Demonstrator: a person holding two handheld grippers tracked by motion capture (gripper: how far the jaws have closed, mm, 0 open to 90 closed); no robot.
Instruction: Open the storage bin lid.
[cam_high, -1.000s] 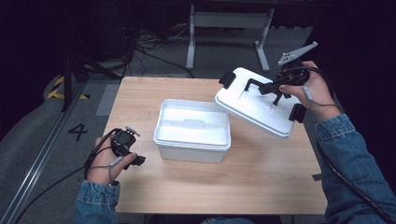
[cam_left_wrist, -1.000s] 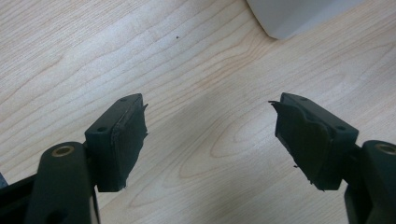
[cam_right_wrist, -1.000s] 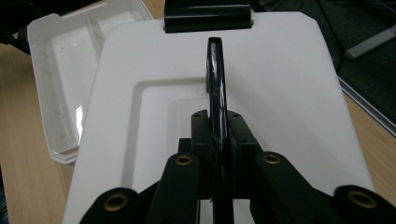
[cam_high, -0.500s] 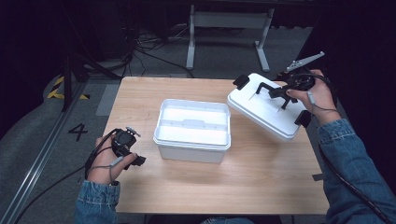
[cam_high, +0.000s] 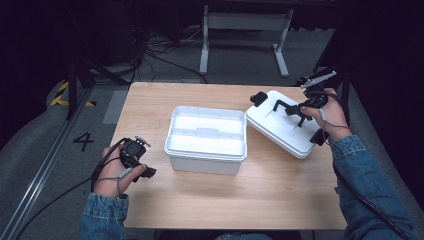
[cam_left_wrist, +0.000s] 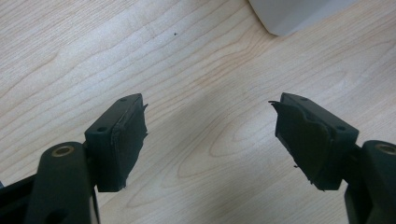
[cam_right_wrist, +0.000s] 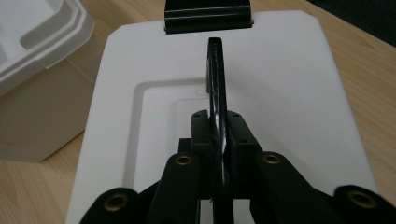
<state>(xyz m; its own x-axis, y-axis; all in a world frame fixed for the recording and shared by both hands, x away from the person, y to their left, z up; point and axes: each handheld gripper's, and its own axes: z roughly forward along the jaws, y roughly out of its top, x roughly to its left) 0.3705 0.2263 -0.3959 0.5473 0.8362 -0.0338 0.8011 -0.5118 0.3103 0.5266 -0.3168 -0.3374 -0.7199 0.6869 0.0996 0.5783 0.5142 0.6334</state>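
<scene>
- The wooden table (cam_high: 280, 200) carries everything, its pale grain running under both hands
- The white box (cam_high: 207, 140) stands open at the table's middle, with an inner tray visible inside; one corner of it also shows in the left gripper view (cam_left_wrist: 299, 14) and its side in the right gripper view (cam_right_wrist: 37, 93)
- The white lid (cam_high: 285, 127) sits to the right of the box, just beside it, tilted with its left edge raised; a black latch (cam_high: 258, 98) shows at its far left corner
- The black handle (cam_right_wrist: 215, 88) on top of the lid stands upright, edge-on in the right gripper view
- The right gripper (cam_high: 301, 111) is clamped on that handle, jaws pressed against both its faces (cam_right_wrist: 219, 135)
- The left gripper (cam_high: 142, 167) rests low near the table's left front, well apart from the box, its jaws spread wide with bare wood between them (cam_left_wrist: 208, 135)
</scene>
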